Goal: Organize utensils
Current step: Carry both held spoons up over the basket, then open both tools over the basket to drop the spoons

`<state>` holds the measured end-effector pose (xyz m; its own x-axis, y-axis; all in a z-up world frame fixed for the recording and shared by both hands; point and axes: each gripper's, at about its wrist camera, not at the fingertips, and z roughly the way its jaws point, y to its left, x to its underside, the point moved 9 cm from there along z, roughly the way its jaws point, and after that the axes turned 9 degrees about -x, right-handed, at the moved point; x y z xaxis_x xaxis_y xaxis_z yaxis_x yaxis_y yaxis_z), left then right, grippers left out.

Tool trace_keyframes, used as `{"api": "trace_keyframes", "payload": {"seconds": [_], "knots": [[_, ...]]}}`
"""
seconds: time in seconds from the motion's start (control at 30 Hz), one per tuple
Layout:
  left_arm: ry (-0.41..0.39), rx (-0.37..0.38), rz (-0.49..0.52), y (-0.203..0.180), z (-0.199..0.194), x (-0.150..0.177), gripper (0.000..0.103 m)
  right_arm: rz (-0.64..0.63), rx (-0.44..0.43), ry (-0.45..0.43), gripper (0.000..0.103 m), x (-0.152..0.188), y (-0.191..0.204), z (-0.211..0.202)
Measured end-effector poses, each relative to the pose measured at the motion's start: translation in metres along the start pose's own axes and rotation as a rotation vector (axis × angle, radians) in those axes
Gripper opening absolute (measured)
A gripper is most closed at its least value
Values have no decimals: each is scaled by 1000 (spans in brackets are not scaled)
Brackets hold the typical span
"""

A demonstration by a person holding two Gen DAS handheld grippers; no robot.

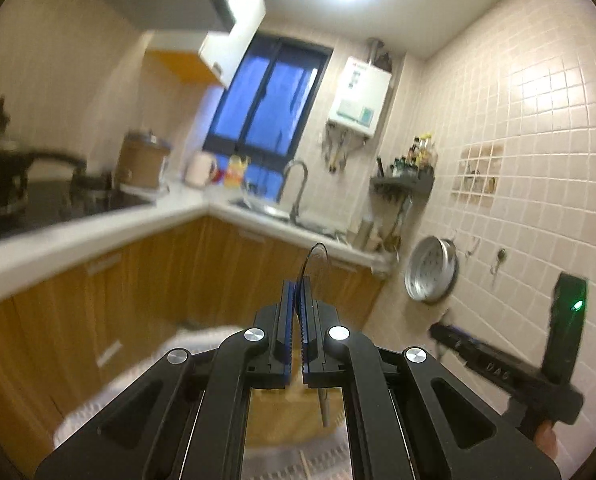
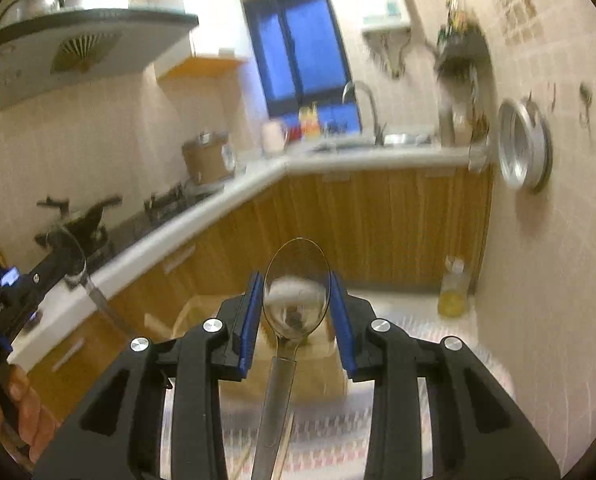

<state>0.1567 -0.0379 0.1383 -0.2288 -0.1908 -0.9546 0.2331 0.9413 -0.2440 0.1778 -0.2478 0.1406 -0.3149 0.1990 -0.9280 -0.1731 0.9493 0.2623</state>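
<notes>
While both raised, left tool (image 1: 299, 304) pinching spoon edge-on (image 1: 312, 258), right tool (image 2: 297, 300) pinching spoon bowl (image 2: 297, 288).

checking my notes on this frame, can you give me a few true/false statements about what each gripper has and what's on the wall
1. The right gripper is shut on a spoon by the sides of its bowl. True.
2. The left gripper stands wide open and empty. False: it is shut on a thin utensil seen edge-on.
3. A round metal pan hangs on the tiled wall. True.
4. The window shows bright daylight. False: it is dark blue.
</notes>
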Motion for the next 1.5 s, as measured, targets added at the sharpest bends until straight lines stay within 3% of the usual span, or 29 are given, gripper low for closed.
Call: {"api": "trace_keyframes", "payload": {"seconds": [0.27,0.4,0.57,0.83,0.97,1.03,1.07,1.17,1.5], "knots": [[-51,-42,97,-26,43,-7,1,-24,74,-175,30,-46,-28,31],[-35,-62,155,-35,69,15,1,-69,99,-205,30,-38,-40,57],[-3,-75,183,-34,92,42,1,-134,93,-179,30,-15,-42,81],[34,-70,203,-30,104,65,1,-190,52,-175,31,10,-35,87],[58,-63,207,-28,104,74,2,-193,38,-153,31,19,-29,85],[55,-76,205,-25,99,75,3,-187,32,-145,36,20,-26,80],[55,-78,207,-25,97,75,8,-183,33,-150,42,20,-26,76],[53,-70,182,-21,84,69,18,-177,32,-156,46,20,-23,62],[39,-53,140,-9,23,55,20,-123,30,-130,46,27,-13,7]]}}
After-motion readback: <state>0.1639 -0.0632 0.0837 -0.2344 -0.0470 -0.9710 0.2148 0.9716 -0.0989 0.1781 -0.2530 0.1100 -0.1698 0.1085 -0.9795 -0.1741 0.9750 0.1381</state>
